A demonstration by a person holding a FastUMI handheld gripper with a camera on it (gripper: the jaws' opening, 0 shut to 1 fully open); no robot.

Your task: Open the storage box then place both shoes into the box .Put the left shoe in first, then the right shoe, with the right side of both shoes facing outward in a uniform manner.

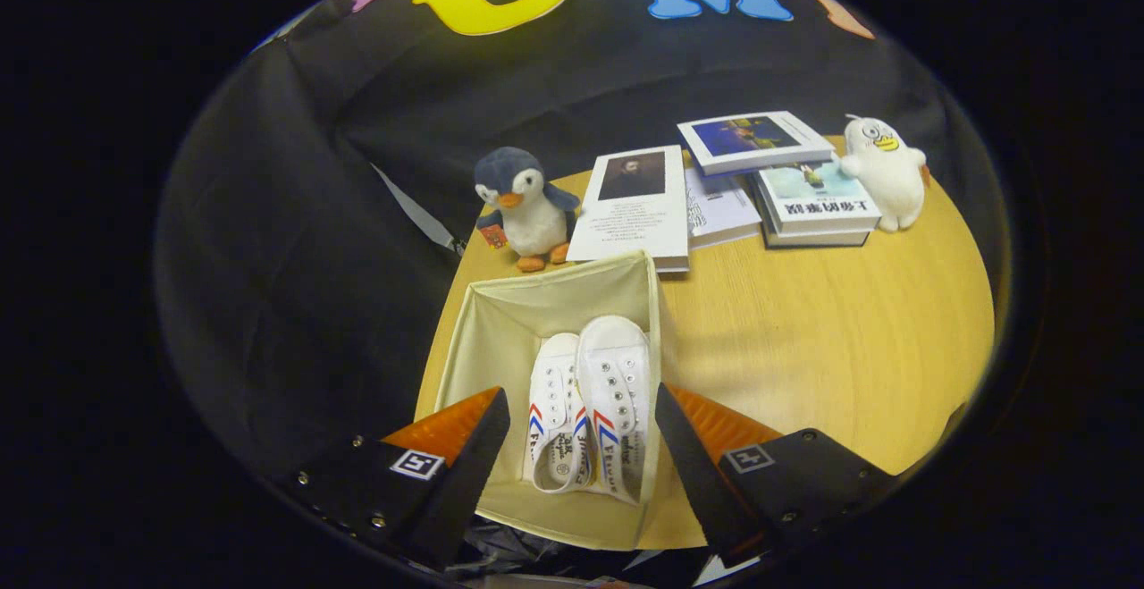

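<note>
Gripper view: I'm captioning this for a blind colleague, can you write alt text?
Two white shoes lie side by side in an open beige storage box on a wooden table, seen between the open gripper fingers. Beyond the box are a penguin plush, books and a white plush.

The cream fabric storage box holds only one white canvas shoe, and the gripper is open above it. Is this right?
Not quite. The cream fabric storage box holds two white canvas shoes, side by side, as the gripper view shows. The gripper is indeed open above it, holding nothing.
</note>
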